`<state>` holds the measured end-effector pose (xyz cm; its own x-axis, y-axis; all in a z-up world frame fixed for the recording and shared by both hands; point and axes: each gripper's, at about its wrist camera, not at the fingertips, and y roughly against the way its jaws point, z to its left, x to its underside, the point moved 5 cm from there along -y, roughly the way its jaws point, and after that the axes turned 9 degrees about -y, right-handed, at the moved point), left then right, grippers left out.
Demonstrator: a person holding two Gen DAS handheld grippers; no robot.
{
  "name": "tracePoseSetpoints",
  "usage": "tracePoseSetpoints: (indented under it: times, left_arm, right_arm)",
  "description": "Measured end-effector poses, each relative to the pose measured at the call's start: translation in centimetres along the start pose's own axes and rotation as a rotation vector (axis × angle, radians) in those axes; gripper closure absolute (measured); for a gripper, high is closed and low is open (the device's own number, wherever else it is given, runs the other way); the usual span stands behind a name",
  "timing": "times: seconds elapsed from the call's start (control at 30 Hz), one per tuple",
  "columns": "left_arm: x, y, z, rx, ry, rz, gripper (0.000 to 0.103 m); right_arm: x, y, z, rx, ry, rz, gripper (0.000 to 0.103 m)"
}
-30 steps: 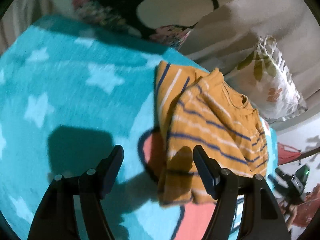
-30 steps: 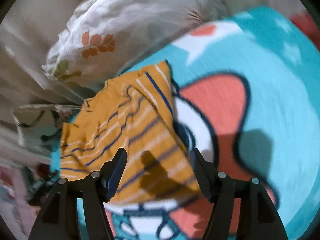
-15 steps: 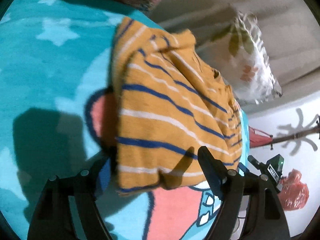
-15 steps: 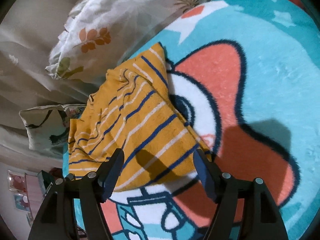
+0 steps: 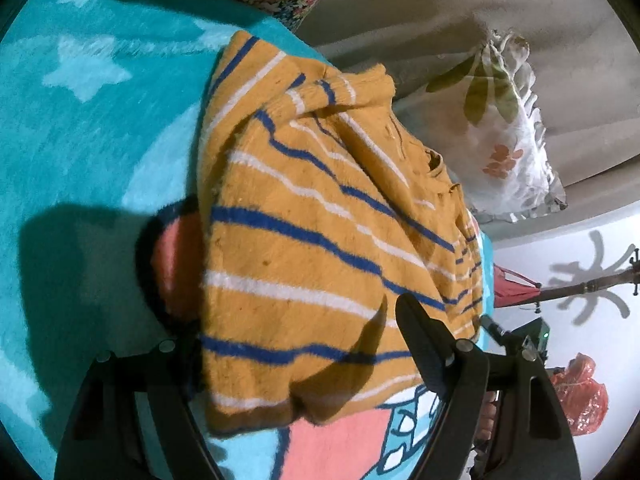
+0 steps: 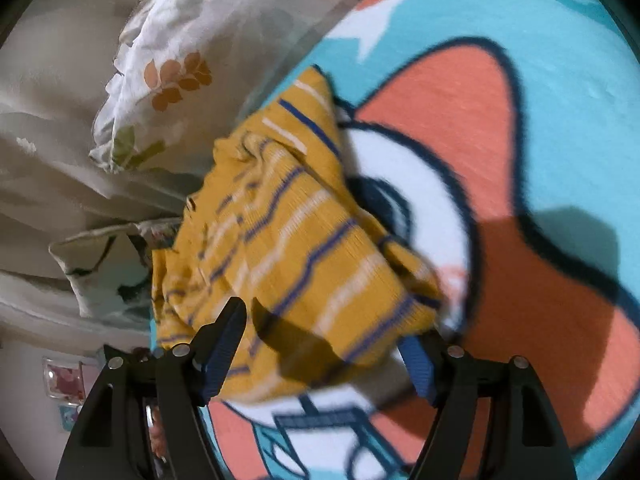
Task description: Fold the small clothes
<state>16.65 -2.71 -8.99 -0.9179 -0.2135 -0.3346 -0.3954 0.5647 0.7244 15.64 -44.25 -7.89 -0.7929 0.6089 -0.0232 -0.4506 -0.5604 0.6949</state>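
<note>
striped sweater [image 5: 312, 240]: mustard, blue-white bands, folded, rumpled on cartoon blanket [image 5: 80, 140] | left gripper [image 5: 300, 344]: spread, jaws just opening, straddling near hem | right gripper [image 6: 320, 340]: spread, jaws just opening, straddling near hem

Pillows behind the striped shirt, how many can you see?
2 in the right wrist view: a leaf-print pillow lies above the shirt, and a second pillow lies to the shirt's left. Others may be hidden out of frame.

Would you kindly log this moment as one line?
left tool: open, opening over sweater hem | right tool: open, opening | sweater: on blanket, not gripped
</note>
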Motion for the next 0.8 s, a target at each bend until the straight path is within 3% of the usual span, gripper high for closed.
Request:
tracePoseSetpoints:
  times: [0.03, 0.07, 0.1, 0.17, 0.2, 0.43, 0.53, 0.6, 0.67, 0.73, 0.8]
  left_arm:
    - [0.0, -0.1, -0.1, -0.017, 0.003, -0.003, 0.028]
    - [0.0, -0.1, -0.1, -0.052, 0.006, -0.004, 0.041]
    - [0.0, -0.3, 0.0, -0.077, 0.009, 0.013, 0.074]
    - [0.1, -0.2, 0.1, -0.077, 0.056, 0.024, 0.081]
    - [0.1, 0.4, -0.1, -0.088, 0.060, 0.022, 0.089]
    - [3.0, 5.4, -1.8, -0.094, 0.090, -0.008, 0.095]
    - [5.0, 5.7, -2.1, -0.100, 0.111, -0.006, 0.095]
    - [6.0, 4.9, -1.7, -0.127, 0.114, 0.022, 0.094]
    - [6.2, 4.1, -1.3, -0.147, 0.127, 0.025, 0.093]
    - [6.0, 4.1, -0.8, -0.175, 0.143, 0.014, 0.079]
    - [5.5, 5.1, -0.3, -0.182, 0.159, -0.009, 0.070]
  right_arm:
    - [-0.1, -0.5, 0.3, -0.006, -0.001, -0.003, 0.025]
    - [-0.2, -0.9, 0.6, -0.008, -0.003, -0.011, 0.033]
    - [-0.2, -1.4, 1.0, 0.001, 0.004, -0.016, 0.060]
    - [-0.1, -2.7, 1.3, 0.014, -0.002, 0.026, 0.083]
    - [-0.2, -3.0, 1.3, -0.010, -0.031, 0.049, 0.084]
    - [1.1, 1.5, 2.2, -0.078, -0.001, 0.102, 0.089]
    - [3.1, 3.4, 1.2, -0.107, -0.004, 0.135, 0.089]
    - [4.2, 3.6, -0.1, -0.068, 0.026, 0.150, 0.088]
    - [4.6, 3.0, -1.2, -0.026, 0.042, 0.160, 0.082]
    - [4.2, 2.8, -2.2, -0.006, 0.028, 0.151, 0.073]
    - [3.7, 3.7, -2.5, 0.024, 0.035, 0.115, 0.057]
